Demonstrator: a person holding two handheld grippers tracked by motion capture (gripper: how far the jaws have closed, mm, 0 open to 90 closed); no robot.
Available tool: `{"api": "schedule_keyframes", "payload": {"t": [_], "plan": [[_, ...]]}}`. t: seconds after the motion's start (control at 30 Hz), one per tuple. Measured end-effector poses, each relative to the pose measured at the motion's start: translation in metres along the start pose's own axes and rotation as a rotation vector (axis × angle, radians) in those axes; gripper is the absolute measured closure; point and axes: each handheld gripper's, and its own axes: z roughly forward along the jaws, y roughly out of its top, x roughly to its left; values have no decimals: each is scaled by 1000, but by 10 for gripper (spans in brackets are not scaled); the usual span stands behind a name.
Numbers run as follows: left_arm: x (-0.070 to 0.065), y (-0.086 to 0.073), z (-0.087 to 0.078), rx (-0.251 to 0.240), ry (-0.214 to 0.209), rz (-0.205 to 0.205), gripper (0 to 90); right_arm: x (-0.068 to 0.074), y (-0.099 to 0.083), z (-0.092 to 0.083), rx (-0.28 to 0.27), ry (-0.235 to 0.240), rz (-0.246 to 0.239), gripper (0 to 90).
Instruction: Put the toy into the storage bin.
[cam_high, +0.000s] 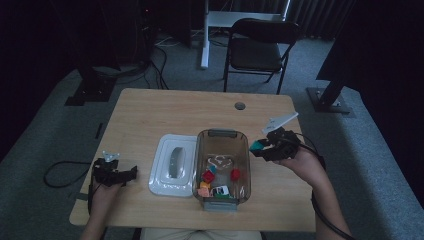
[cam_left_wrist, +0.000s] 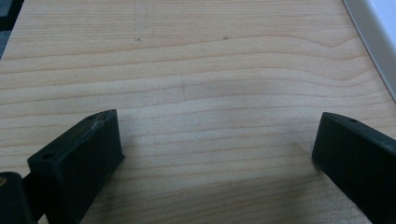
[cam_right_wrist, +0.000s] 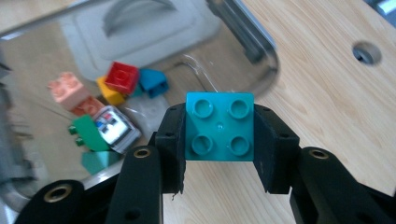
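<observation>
From above, your right tool (cam_high: 260, 148) pinches a teal brick (cam_high: 256, 146) just off the right side of the clear bin (cam_high: 243, 165), which sits mid-table. The brick is at the tool's tip, on the side facing the bin and above the table (cam_high: 150, 107). A white lid (cam_high: 162, 170) lies flat against the far side of the bin from that tool. Inside the bin you have a red brick (cam_high: 235, 173) and a small heap of other bricks near its closer end. Your left tool (cam_high: 129, 173) rests near the table's left edge, pointing toward the lid, with nothing between its jaws.

Through your left gripper view, the jaws stand spread wide, with bare wood between and ahead of them. A strip of the lid (cam_left_wrist: 380, 32) shows ahead and to the right.

Through your right gripper view, the tool (cam_right_wrist: 219, 144) is pressed onto the teal brick (cam_right_wrist: 219, 127), one jaw on each side, studs facing the camera. Beyond it and to the left lies the bin (cam_right_wrist: 261, 44) with the red brick (cam_right_wrist: 121, 77), a green one (cam_right_wrist: 86, 132) and others. The table's round hole (cam_right_wrist: 366, 52) is ahead to the right.
</observation>
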Motion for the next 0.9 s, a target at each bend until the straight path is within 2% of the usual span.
{"api": "schedule_keyframes", "payload": {"t": [0.2, 0.47, 0.7, 0.9], "plan": [[0, 0, 0, -1, 0, 0, 20, 20, 16, 4, -1, 44, -85, 586], [0, 0, 0, -2, 0, 0, 20, 40, 30, 19, 24, 116, -159, 586], [0, 0, 0, -1, 0, 0, 20, 60, 37, 48, 92, 196, -217, 586], [0, 0, 0, -2, 0, 0, 20, 70, 40, 72, 150, 237, -244, 586]]}}
